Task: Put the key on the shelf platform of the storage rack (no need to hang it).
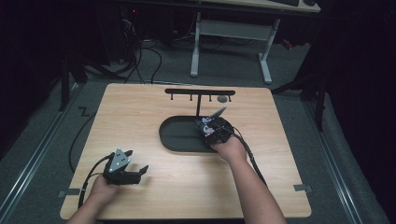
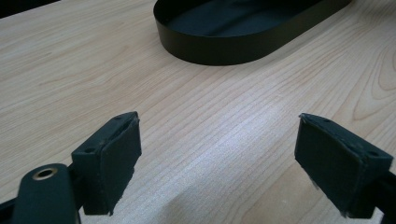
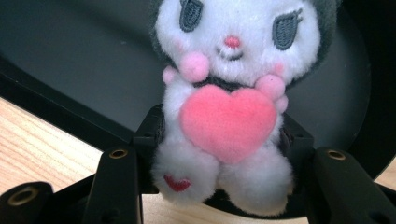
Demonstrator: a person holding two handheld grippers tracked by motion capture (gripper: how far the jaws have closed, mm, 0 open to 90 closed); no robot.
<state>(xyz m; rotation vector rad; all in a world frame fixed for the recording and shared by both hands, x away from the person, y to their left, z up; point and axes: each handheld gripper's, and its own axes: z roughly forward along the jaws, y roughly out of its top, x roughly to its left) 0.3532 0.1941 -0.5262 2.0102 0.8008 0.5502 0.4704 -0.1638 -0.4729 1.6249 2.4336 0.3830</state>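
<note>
Right now the right gripper (image 3: 224, 154) has its black jaws pressed against both sides of a white plush toy (image 3: 229, 116) hugging a pink heart, gripping it at the hips just above the black oval tray (image 1: 180, 135). Over at the near left corner of the wooden table (image 1: 140, 107), the left gripper (image 2: 219, 158) rests with jaws spread wide, nothing between them.

Lab, dark curtains (image 1: 28, 56), floor cables (image 1: 140, 60), wooden table (image 1: 140, 116)
</note>
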